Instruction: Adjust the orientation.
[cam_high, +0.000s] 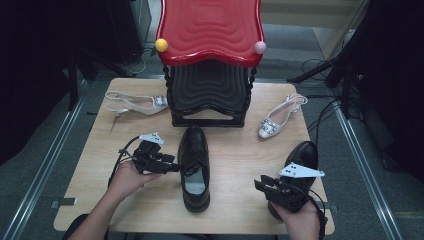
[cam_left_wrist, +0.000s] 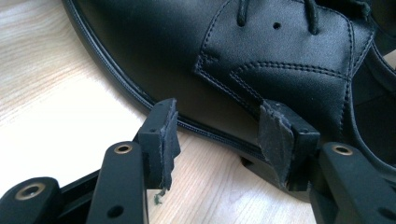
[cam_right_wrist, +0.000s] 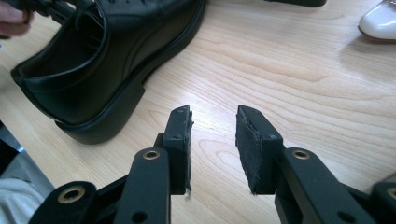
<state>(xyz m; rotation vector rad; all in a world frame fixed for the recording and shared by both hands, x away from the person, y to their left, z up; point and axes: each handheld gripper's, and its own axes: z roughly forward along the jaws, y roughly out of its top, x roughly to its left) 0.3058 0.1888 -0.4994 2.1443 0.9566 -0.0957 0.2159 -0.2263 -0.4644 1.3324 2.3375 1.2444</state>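
A black leather lace-up shoe (cam_high: 194, 147) lies in the middle of the wooden table (cam_high: 235, 165), toe toward the rack. My left gripper (cam_high: 174, 167) sits at that shoe's left side. In the left gripper view the jaws (cam_left_wrist: 217, 135) stand open just short of the shoe's side (cam_left_wrist: 187, 46), and the pads do not press on it. My right gripper (cam_high: 261, 184) hovers near the front right, open with nothing between the jaws (cam_right_wrist: 212, 144), pointing at the shoe's heel (cam_right_wrist: 93, 93). A second black shoe (cam_high: 306, 152) lies just behind the right hand.
A red-topped shoe rack (cam_high: 210, 30) with black shelves stands at the back centre. One white slingback heel (cam_high: 132, 103) lies back left, another (cam_high: 277, 120) back right, its toe also in the right gripper view (cam_right_wrist: 380, 21). Bare wood lies between the two black shoes.
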